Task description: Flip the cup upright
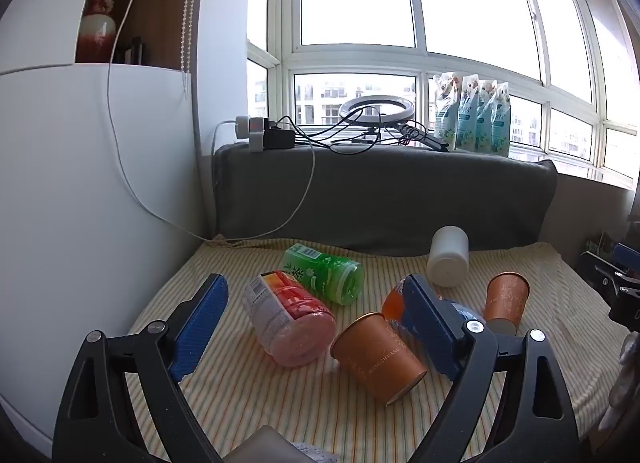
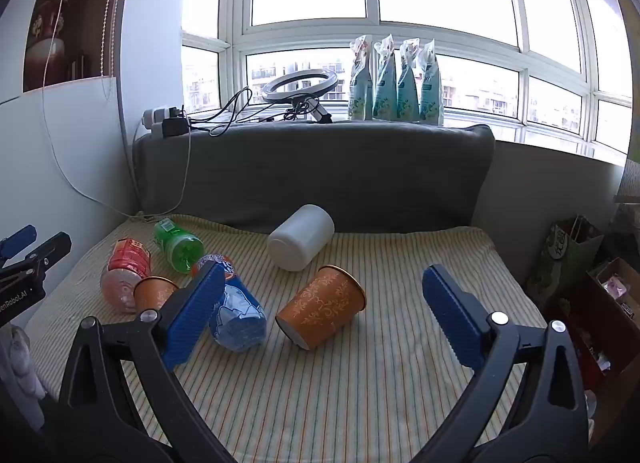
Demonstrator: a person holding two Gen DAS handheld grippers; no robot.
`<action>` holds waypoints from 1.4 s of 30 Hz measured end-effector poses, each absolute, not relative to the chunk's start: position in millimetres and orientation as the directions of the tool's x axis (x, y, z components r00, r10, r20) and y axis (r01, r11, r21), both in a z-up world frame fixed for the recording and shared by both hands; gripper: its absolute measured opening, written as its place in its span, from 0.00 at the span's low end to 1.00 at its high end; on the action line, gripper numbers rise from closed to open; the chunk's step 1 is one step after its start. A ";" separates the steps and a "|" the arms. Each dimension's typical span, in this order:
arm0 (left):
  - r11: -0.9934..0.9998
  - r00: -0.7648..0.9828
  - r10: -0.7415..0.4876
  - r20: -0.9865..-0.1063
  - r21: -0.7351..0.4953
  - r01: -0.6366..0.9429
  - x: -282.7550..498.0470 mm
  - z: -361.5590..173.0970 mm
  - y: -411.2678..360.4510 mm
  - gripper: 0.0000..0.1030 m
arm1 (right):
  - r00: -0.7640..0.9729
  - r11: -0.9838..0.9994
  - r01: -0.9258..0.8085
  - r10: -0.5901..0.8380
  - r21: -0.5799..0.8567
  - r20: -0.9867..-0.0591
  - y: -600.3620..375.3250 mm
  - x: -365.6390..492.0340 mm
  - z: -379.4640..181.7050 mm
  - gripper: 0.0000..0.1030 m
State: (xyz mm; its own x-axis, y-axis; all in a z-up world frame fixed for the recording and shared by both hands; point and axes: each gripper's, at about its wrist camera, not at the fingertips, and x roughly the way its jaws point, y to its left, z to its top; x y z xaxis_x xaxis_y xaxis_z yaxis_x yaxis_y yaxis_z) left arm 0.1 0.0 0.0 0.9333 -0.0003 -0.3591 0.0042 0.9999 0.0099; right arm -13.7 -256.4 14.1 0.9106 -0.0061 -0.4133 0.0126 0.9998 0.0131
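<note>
Two orange paper cups lie on their sides on the striped cloth. One cup lies just ahead of my left gripper, between its open blue fingers; it also shows in the right wrist view. The other cup lies ahead of my right gripper, between its open fingers, and shows in the left wrist view. Both grippers are empty and hover above the cloth.
Lying on the cloth are a red bottle, a green bottle, a blue bottle, an orange bottle and a white jar. A grey cushion backs the surface. A bag and a box stand at the right.
</note>
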 end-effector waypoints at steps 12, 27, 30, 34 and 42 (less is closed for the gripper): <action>1.000 0.931 -0.006 -0.365 0.007 0.009 -3.8 -3.1 -6.6 0.87 | 0.911 0.999 0.031 -0.022 0.015 -0.412 -259.7 -13.3 11.8 0.98; 1.000 0.928 -0.018 -0.372 -0.014 0.013 -0.2 -3.3 -0.8 0.87 | 0.915 0.999 0.049 -0.041 0.009 -0.401 -258.5 -12.3 13.4 0.98; 1.000 0.928 -0.018 -0.371 -0.017 0.012 -1.4 -3.1 -0.9 0.87 | 0.918 0.998 0.059 -0.051 0.008 -0.394 -257.6 -13.2 15.2 0.98; 1.000 0.928 -0.021 -0.373 -0.018 0.015 -1.1 -2.4 -0.6 0.87 | 0.920 0.998 0.066 -0.056 0.014 -0.388 -259.0 -13.5 17.3 0.98; 1.000 0.928 -0.024 -0.371 -0.021 0.018 -1.1 -0.5 1.0 0.87 | 0.922 0.998 0.069 -0.058 0.016 -0.383 -259.8 -14.6 20.0 0.98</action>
